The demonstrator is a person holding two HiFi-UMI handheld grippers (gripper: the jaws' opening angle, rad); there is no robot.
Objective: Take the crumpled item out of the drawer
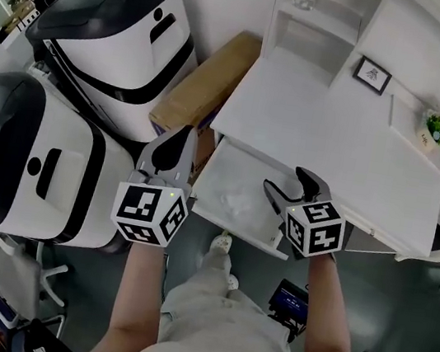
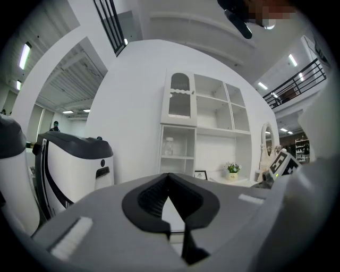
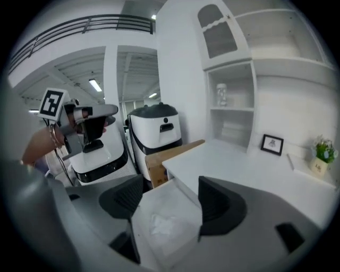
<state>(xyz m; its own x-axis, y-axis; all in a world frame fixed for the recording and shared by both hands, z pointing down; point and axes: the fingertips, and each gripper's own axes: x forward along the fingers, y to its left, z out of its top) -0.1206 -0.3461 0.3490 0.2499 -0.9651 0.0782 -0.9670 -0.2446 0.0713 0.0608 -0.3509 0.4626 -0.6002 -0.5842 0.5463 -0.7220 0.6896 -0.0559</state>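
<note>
Plainly, the drawer [image 1: 222, 171] stands pulled out from under the white desk [image 1: 320, 129], just below the middle of the head view. The crumpled item [image 3: 163, 226] lies on the drawer's floor, roughly central and apart from the walls. In the right gripper view it sits at the lower middle of the frame, a pale, wrinkled lump with nothing else visible in the drawer around it.

The right gripper [image 1: 288, 186] hangs over the drawer's right-hand part with its claw spread wide. Nothing is between the pads, and the crumpled item shows past them, lower down and untouched. The left gripper [image 1: 177, 140] is at the left middle of the head view, off the drawer's left side, with its jaws brought together on nothing.

The crumpled item looks like thin white paper or film, though I cannot tell which. By its look it should be very light and soft, giving way under the pads rather than resisting them. It is hardly fragile, though a thin fold could slide out of a shallow pinch or open up as it rises. The best hold is probably across the raised, bunched middle, coming down from above with one pad on each side. The claw should close well in, so that several layers are caught rather than a loose edge lying flat on the drawer floor.
</note>
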